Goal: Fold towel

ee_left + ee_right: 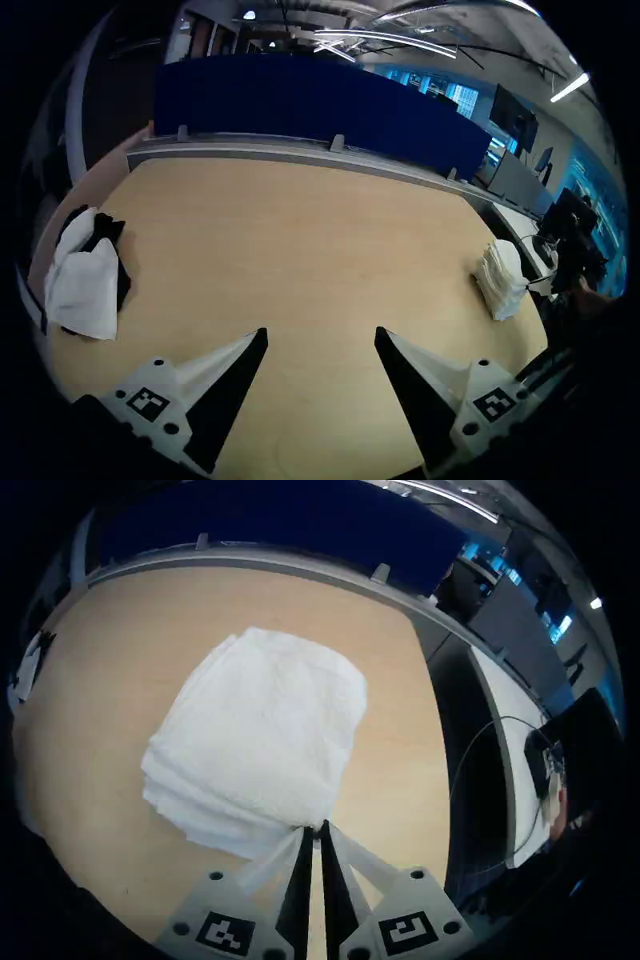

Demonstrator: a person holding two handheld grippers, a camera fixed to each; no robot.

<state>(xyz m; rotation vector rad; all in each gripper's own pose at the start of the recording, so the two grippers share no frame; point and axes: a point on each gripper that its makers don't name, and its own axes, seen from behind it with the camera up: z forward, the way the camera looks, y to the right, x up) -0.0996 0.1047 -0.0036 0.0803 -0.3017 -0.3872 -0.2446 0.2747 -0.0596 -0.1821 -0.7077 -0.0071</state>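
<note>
In the right gripper view a folded white towel point(260, 744) lies on the wooden table point(112, 640), stacked in thick layers. My right gripper point(314, 832) is shut, its tips meeting right at the towel's near corner; whether any cloth is pinched between them I cannot tell. In the left gripper view the same folded white towel point(502, 280) sits near the table's right edge. My left gripper point(320, 336) hangs open over the bare near part of the table point(304, 240), holding nothing.
A loose pile of white and black cloths point(84, 280) lies at the table's left edge. A blue partition point(320, 104) runs along the far side. Beyond the right edge stand desks with monitors point(572, 232) and cables.
</note>
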